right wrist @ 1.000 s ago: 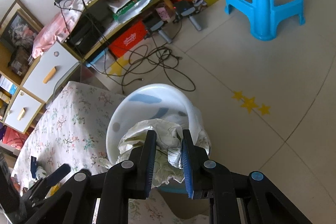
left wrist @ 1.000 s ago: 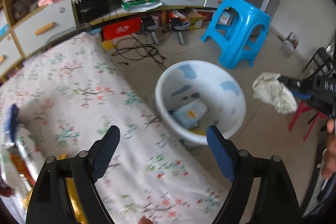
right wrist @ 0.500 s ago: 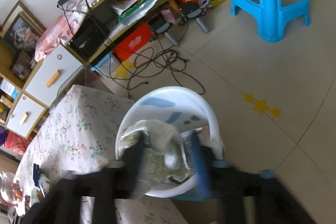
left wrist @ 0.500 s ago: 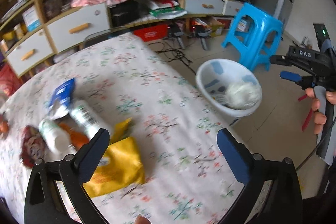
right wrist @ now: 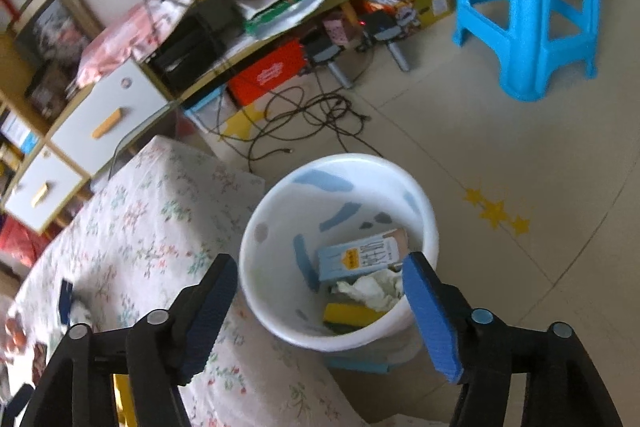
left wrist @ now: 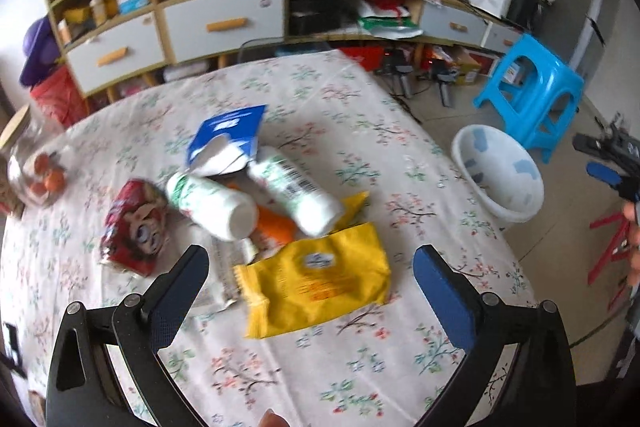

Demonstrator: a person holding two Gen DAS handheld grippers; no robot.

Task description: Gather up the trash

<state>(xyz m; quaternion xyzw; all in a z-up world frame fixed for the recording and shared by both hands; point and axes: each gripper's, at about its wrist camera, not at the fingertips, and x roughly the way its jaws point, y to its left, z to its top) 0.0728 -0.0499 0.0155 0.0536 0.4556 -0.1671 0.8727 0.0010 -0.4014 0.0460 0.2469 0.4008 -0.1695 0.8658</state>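
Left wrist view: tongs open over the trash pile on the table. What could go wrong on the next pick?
1. The yellow wrapper lies flat and thin on the tablecloth; the left tongs may pinch cloth with it, or slip off.
2. Two white bottles lie on their sides across the orange packet; a nudge could roll them.
3. The white bin stands on the floor close to the table edge; a short carry could drop trash outside it.
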